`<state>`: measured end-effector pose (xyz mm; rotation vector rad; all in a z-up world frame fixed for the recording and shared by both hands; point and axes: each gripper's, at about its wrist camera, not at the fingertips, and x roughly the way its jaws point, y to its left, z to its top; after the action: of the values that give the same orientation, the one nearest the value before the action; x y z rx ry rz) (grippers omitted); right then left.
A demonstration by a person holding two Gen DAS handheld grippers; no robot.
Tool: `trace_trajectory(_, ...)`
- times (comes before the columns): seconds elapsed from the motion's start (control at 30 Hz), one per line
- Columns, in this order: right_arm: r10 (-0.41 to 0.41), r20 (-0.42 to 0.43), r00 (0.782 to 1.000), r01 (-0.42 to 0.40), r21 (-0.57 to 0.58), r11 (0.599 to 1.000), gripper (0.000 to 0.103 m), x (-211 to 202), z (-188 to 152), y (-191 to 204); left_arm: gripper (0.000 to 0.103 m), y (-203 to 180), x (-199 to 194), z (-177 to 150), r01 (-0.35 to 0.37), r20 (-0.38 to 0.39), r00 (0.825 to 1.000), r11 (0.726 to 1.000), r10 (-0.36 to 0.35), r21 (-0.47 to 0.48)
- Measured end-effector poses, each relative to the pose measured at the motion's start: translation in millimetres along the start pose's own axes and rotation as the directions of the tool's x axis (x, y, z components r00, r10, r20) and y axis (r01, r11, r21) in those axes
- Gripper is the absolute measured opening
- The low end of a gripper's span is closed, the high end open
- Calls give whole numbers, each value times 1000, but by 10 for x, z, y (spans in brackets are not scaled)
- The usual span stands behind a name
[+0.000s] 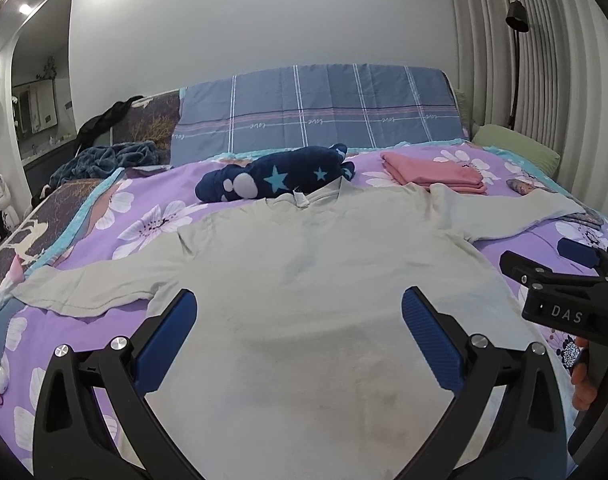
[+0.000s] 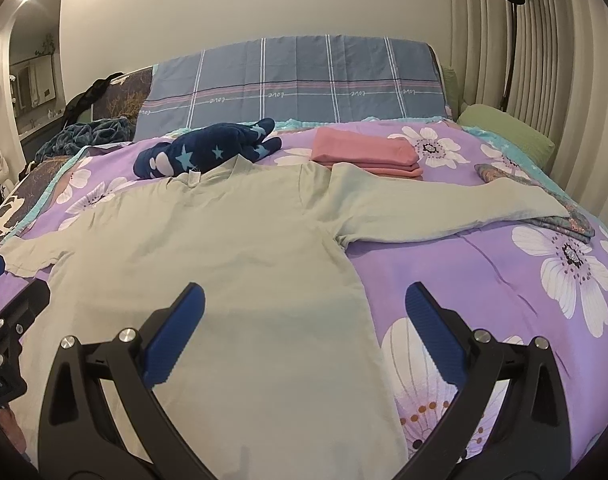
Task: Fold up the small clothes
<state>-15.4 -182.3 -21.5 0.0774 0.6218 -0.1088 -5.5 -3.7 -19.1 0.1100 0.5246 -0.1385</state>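
A pale green long-sleeved shirt (image 1: 304, 280) lies spread flat on the bed, collar away from me and both sleeves stretched out sideways; it also shows in the right wrist view (image 2: 224, 280). My left gripper (image 1: 298, 300) is open and empty above the shirt's lower body. My right gripper (image 2: 304, 300) is open and empty above the shirt's right hem edge; it also shows at the right edge of the left wrist view (image 1: 543, 268).
A purple floral bedspread (image 2: 483, 280) covers the bed. Beyond the collar lie a navy star-patterned garment (image 1: 272, 180) and a folded pink stack (image 1: 435, 174). A plaid blue pillow (image 1: 315, 108), a green pillow (image 1: 515, 148) and a floor lamp (image 1: 517, 20) stand at the back.
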Motion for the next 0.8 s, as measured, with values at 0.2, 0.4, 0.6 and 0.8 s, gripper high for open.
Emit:
trace_trajectory(0.2, -15, 17, 1000, 15, 18, 1000, 101, -39, 20, -30, 102, -29, -48, -2, -7, 20, 1000, 1000, 7, 15)
trace_trajectory(0.4, 2, 17, 1000, -3, 39, 999, 101, -50, 24, -61, 102, 18, -44, 7, -2, 19, 1000, 1000, 2, -18)
trace_trajectory(0.6, 11, 4, 1000, -11, 38, 999, 101, -35, 23, -60, 102, 40, -68, -16, 2, 45, 999, 1000, 0, -31)
trace_trajectory(0.8, 14, -9, 1000, -14, 19, 1000, 101, 2, 19, -14, 102, 63, -29, -27, 15, 30, 999, 999, -14, -31)
